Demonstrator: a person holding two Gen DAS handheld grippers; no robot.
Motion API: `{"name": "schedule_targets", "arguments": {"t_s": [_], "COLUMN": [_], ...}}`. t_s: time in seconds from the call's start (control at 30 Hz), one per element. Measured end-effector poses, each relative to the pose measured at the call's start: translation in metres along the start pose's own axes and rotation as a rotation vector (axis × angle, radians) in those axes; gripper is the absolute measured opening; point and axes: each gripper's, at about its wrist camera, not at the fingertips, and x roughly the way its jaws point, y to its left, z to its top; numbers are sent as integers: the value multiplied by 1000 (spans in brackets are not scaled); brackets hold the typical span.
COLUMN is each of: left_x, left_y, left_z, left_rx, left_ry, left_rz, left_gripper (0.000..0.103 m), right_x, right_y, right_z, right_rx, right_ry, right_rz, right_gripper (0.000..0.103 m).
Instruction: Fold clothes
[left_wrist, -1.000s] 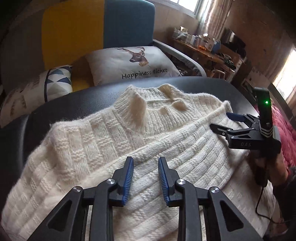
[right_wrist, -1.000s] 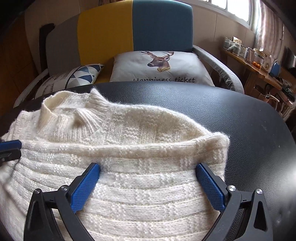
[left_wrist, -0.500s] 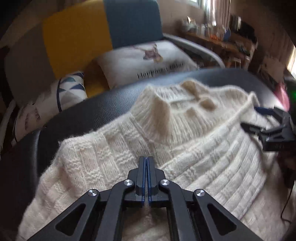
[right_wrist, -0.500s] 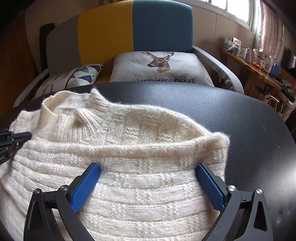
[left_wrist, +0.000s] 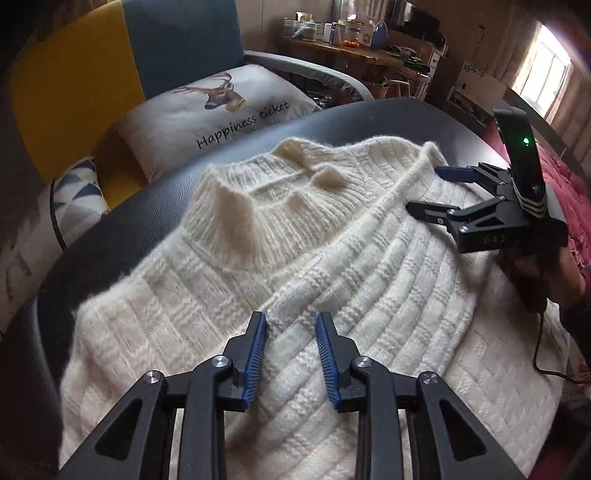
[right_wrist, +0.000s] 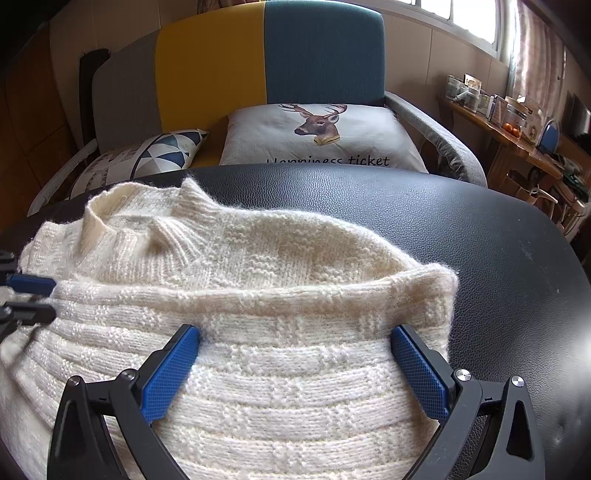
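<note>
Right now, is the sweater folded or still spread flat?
Partly folded: the sweater has a ribbed panel lying over its front, the edge running diagonally below the collar.

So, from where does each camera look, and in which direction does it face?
Left wrist: on the left gripper, low over the cream sweater, facing the collar and sofa; its open fingers, the right gripper and a hand show.
Right wrist: on the right gripper, facing the sofa across a folded sweater edge; its wide-open fingers show, the left gripper at frame left.
Shared: sweater, black table, deer cushion.
</note>
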Motion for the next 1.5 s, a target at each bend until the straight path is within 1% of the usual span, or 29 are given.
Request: {"name": "schedule_targets", "arguments": {"t_s": [0.03, 0.07, 0.13, 0.23, 0.3, 0.33, 0.4, 0.47, 0.53, 0.57, 0.67, 0.77, 0.8, 0.87, 0.93, 0.97, 1.0, 1.07, 1.1, 1.13, 1.17, 1.2, 1.23, 1.27, 1.3, 1.37, 1.43, 1.5], "left_x": [1, 1, 0, 7, 9, 7, -4, -16, -38, -47, -68, -74, -73, -64, -57, -54, -51, -50, -49, -48, -49, -49, -50, -52, -55, -61, -61, -55], "left_y": [-1, -2, -9, -11, -11, -9, 1, 9, 10, 11, 14, 15, 16, 20, 25, 29, 33, 39, 42, 44, 46, 47, 48, 48, 48, 45, 41, 36], "left_z": [1, 0, -5, -13, -9, -8, -9, -11, -21, -27, -53, -88, -99, -119, -134, -140, -146, -155, -156, -156, -155, -153, -151, -148, -146, -142, -141, -145], "left_rx": [5, -1, -22, -121, -170, -203, -286, -362, -397, -417, -540, -679, -727, -835, -931, -985, -1042, -1121, -1152, -1168, -1174, -1179, -1177, -1162, -1147, -1116, -1096, -1075], "left_ry": [-3, -26, -76, -124, -134, -137, -148, -164, -210, -218, -236, -237, -230, -219, -226, -235, -244, -267, -284, -297, -312, -327, -342, -357, -371, -397, -377, -350], "left_rz": [16, 53, 137, 222, 256, 249, 196, 144, 105, 65, -139, -266, -312, -397, -444, -461, -470, -466, -462, -448, -425, -403, -378, -350, -321, -251, -179, -148], "left_gripper": [11, 4, 4, 5, 5, 5, 7, 8, 16, 16, 18, 18, 19, 20, 22, 22, 23, 24, 25, 25, 25, 25, 20, 12, 5, 5, 4, 4], "right_x": [0, 0, 0, 1, 1, 1, 0, -12, -28, -37, -61, -75, -76, -73, -67, -63, -61, -60, -60, -60, -60, -60, -60, -60, -59, -55, -58, -62], "right_y": [0, 0, 2, 5, 6, 7, 5, 3, 0, -2, 1, 7, 4, -5, -16, -19, -22, -25, -26, -23, -20, -17, -14, -10, -5, 6, 13, 26], "right_z": [0, 0, 0, 0, 1, 1, 4, 3, -2, -5, -27, -54, -62, -77, -85, -87, -88, -86, -83, -78, -74, -69, -65, -61, -59, -60, -66, -68], "right_rx": [0, -2, -8, -17, -20, -20, -12, 8, 30, 43, 95, 150, 218, 416, 586, 644, 681, 724, 726, 700, 674, 648, 622, 594, 559, 490, 397, 273], "right_ry": [0, -1, -2, 3, 5, 7, 25, 32, 23, 20, 28, 51, 61, 58, 29, 23, 14, -16, -28, -31, -33, -35, -37, -37, -31, -16, -25, -16], "right_rz": [0, -2, -10, -25, -31, -31, -11, 45, 117, 158, 332, 458, 543, 717, 816, 827, 818, 791, 763, 719, 675, 632, 588, 547, 516, 474, 439, 371], "right_gripper": [103, 103, 103, 103, 103, 103, 103, 103, 103, 103, 103, 103, 103, 103, 103, 103, 103, 103, 103, 103, 102, 96, 86, 84, 83, 83, 84, 84]}}
